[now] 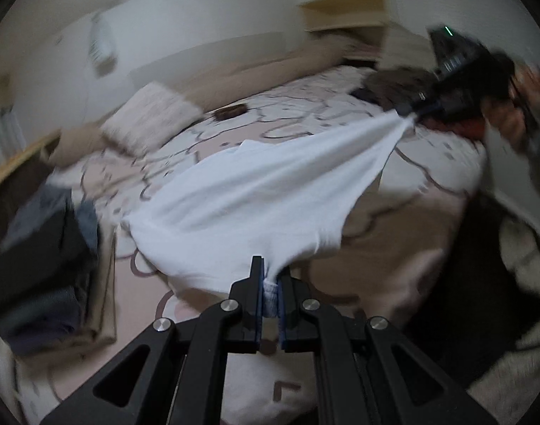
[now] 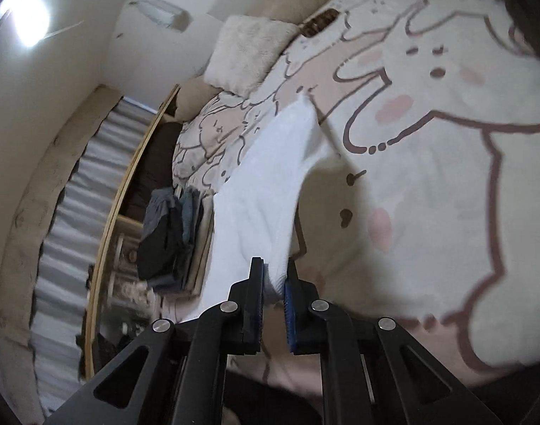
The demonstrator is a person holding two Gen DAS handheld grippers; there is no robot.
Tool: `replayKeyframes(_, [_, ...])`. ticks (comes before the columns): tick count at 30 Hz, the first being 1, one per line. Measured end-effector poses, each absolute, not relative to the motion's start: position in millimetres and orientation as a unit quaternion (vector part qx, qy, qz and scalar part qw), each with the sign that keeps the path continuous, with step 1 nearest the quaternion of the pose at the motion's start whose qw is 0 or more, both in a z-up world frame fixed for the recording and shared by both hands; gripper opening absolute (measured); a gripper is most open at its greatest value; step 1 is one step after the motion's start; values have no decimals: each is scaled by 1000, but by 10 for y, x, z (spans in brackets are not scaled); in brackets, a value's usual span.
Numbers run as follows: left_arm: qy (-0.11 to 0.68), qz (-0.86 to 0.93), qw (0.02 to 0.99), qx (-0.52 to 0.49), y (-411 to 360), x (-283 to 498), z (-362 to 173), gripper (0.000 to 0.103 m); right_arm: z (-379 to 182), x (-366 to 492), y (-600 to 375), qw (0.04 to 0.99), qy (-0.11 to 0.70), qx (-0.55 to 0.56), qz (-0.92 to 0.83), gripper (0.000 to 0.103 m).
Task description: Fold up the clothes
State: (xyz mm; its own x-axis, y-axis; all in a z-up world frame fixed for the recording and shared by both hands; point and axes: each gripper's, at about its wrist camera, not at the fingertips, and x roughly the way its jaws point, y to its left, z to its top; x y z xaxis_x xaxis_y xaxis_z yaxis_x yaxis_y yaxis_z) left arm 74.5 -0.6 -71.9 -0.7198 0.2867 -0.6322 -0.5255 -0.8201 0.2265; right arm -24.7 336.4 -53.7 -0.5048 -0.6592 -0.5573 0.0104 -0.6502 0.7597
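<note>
left tongs (image 1: pixel 270 279), right tongs (image 2: pixel 274 279): pinching white garment (image 1: pixel 263 191) | far end blurred

One white garment (image 1: pixel 256 191), two pillows (image 1: pixel 153 117)

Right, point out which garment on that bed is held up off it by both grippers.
The white garment, stretched between the left gripper and right gripper. The dark folded stack lies at the bed's edge, untouched.

Soft matt white cloth shirt (image 1: pixel 256 191), fluffy pillow (image 1: pixel 153 117), printed fabric blanket (image 2: pixel 447 163) (smooth-looking), matt black plastic grippers with blue pads (image 2: pixel 289 301).
</note>
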Motion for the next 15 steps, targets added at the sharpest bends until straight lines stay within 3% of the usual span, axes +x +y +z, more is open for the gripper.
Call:
replayKeyframes(4, [217, 884, 254, -326, 5, 982, -754, 7, -482, 112, 3439, 207, -335, 462, -795, 11])
replayKeyframes(9, [217, 849, 268, -401, -16, 1073, -1130, 7, -816, 376, 3355, 171, -275, 513, -795, 12])
replayKeyframes(11, [205, 841, 266, -424, -38, 1037, -1240, 14, -845, 355, 3362, 168, -273, 517, -794, 13])
replayKeyframes(12, [195, 838, 266, -434, -55, 1013, -1269, 28, -860, 345, 3366, 166, -273, 518, -793, 17])
replayKeyframes(13, [185, 843, 261, -432, -92, 1006, -1246, 37, -874, 335, 3369, 164, -272, 520, -793, 31])
replayKeyframes(14, [176, 847, 257, -430, -129, 1000, -1221, 52, -889, 325, 3372, 163, -271, 522, -793, 43])
replayKeyframes(15, [167, 852, 252, -428, -167, 995, -1197, 60, -904, 315, 3376, 161, -270, 523, -792, 73])
